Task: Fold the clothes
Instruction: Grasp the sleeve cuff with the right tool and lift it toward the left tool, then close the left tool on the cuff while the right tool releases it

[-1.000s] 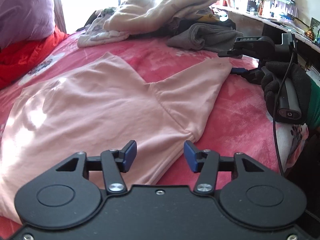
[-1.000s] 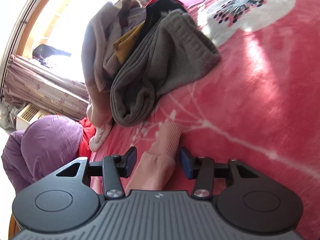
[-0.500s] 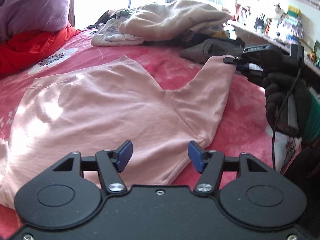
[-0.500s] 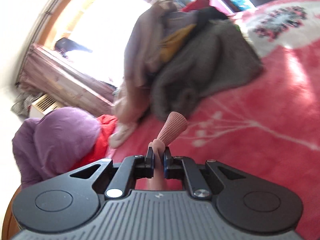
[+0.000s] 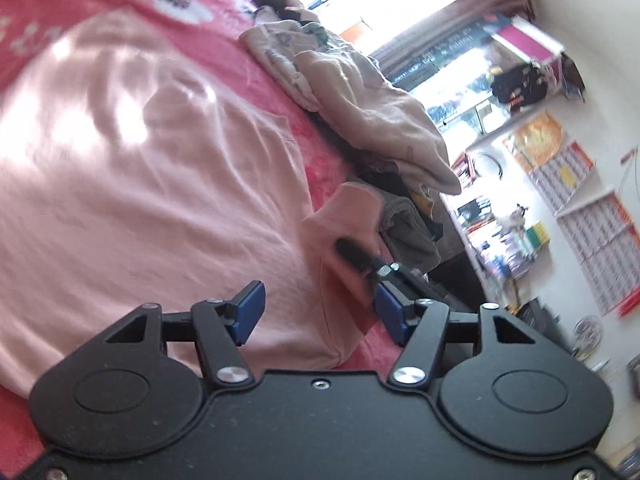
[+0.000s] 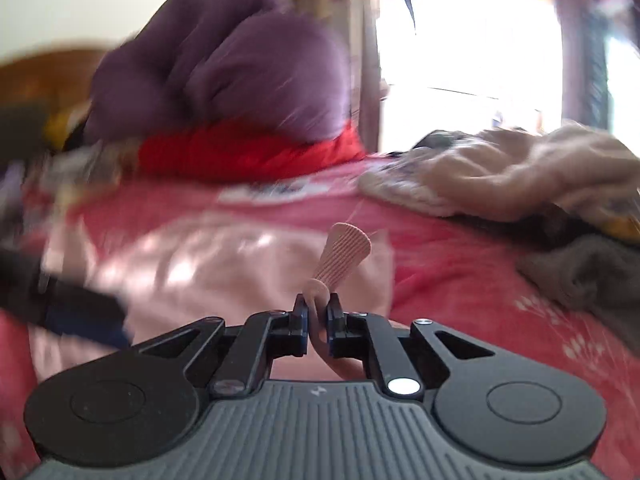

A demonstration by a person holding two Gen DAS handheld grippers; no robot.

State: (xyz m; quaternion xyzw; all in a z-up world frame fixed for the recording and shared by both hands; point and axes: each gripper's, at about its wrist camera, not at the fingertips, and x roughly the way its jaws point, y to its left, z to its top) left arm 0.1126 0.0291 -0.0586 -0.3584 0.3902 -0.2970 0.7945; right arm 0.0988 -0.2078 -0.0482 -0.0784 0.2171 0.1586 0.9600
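A pale pink long-sleeved top (image 5: 132,184) lies spread on the red bedspread (image 5: 328,176); it also shows in the right wrist view (image 6: 208,264). My right gripper (image 6: 317,320) is shut on the top's ribbed sleeve cuff (image 6: 344,254), which sticks up between its fingers, and holds the sleeve lifted over the top's body. My left gripper (image 5: 320,308) is open and empty, low over the top's near edge. The right gripper's finger (image 5: 360,258) shows just beyond it, holding the sleeve (image 5: 348,216).
A heap of unfolded clothes (image 5: 372,120), beige and grey, lies at the far side of the bed; it also shows in the right wrist view (image 6: 520,184). A purple quilt (image 6: 224,72) over red bedding (image 6: 248,152) lies at the head. Cluttered shelves (image 5: 504,224) stand beside the bed.
My right gripper closed on the sleeve cuff, then carried it up and inward over the top's body. My left gripper tilted and moved in closer over the top, still open.
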